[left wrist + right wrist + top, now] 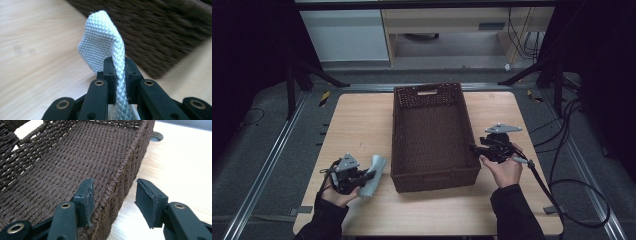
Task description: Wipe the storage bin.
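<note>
Left gripper [119, 75] jaws pinch a soft, limp white waffle-textured cloth [103, 42] by a fold, just left of the brown woven basket [432, 170]. Right gripper [113, 202] jaws open astride the basket's rim.

Light wood table [362, 120] w/ brown wicker basket [432, 177] at centre.

A pale wooden bench [362, 120] stands on grey carpeted floor [257, 150], metal rails [267, 165] along both sides. Far back sit a white cabinet [344, 35] and a beige desk [452, 22]. Black cables [572, 150] trail right, surroundings dim.
</note>
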The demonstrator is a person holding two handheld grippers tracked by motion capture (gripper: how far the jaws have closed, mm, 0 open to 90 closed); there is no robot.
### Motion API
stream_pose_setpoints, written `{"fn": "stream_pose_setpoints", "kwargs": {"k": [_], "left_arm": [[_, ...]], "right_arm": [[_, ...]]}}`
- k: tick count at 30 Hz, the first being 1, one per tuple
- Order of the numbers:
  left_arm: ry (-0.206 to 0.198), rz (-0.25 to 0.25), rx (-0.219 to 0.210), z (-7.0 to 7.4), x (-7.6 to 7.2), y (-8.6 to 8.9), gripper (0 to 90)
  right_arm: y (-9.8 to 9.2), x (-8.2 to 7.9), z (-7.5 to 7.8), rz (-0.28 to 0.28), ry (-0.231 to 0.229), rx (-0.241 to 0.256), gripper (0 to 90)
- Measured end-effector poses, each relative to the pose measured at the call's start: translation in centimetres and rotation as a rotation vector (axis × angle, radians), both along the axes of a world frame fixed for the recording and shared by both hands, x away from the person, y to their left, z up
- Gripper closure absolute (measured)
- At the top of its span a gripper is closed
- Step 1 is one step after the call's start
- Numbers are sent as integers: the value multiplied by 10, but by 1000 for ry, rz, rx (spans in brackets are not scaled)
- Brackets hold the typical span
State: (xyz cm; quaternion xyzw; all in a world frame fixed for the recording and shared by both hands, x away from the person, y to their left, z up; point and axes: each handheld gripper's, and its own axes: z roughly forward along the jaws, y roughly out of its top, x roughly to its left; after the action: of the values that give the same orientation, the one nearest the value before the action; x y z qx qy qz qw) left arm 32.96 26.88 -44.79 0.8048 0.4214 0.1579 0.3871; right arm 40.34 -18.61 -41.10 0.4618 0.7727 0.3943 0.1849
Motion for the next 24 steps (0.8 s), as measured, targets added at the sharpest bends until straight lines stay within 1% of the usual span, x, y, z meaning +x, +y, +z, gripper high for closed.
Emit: {"fn": "stream_pose_setpoints", "kwargs": {"k": [2, 3, 4, 5, 6, 7, 9, 10, 13, 15, 18, 20, 22, 24], "left_arm": [[-4, 48, -5, 1, 4, 11, 815], [-2, 62, 0, 1, 5, 15, 815], [-5, 93, 6, 1, 8, 22, 814], [-7, 111, 11, 1, 9, 26, 814], [-9, 139, 29, 1, 11, 33, 814], [-11, 157, 36, 0, 12, 37, 814], [2, 200, 36, -2, 15, 48, 814], [7, 222, 43, -4, 17, 54, 814], [29, 264, 49, -10, 21, 66, 814], [37, 287, 59, -14, 24, 74, 813], [56, 307, 64, -18, 25, 78, 810], [75, 308, 75, -23, 27, 80, 804], [89, 306, 76, -27, 28, 80, 795], [94, 299, 81, -28, 28, 79, 779]], "right_arm": [[0, 0, 0, 1, 0, 1, 488], [0, 0, 0, 1, -1, 2, 488], [0, 0, 0, 3, -2, 2, 488], [0, 0, 0, 3, -2, 3, 488], [0, 0, 0, 4, -3, 3, 488], [0, 0, 0, 4, -4, 3, 488], [0, 0, 0, 4, -3, 5, 488], [0, 0, 0, 5, -3, 6, 488], [0, 0, 0, 6, 0, 3, 488], [1, 0, -1, 6, 2, 1, 488], [0, 0, 0, 6, 1, 2, 489], [0, 0, 0, 6, 0, 4, 488], [0, -1, 0, 7, 0, 3, 488], [0, -1, 0, 8, -1, 4, 488]]}}
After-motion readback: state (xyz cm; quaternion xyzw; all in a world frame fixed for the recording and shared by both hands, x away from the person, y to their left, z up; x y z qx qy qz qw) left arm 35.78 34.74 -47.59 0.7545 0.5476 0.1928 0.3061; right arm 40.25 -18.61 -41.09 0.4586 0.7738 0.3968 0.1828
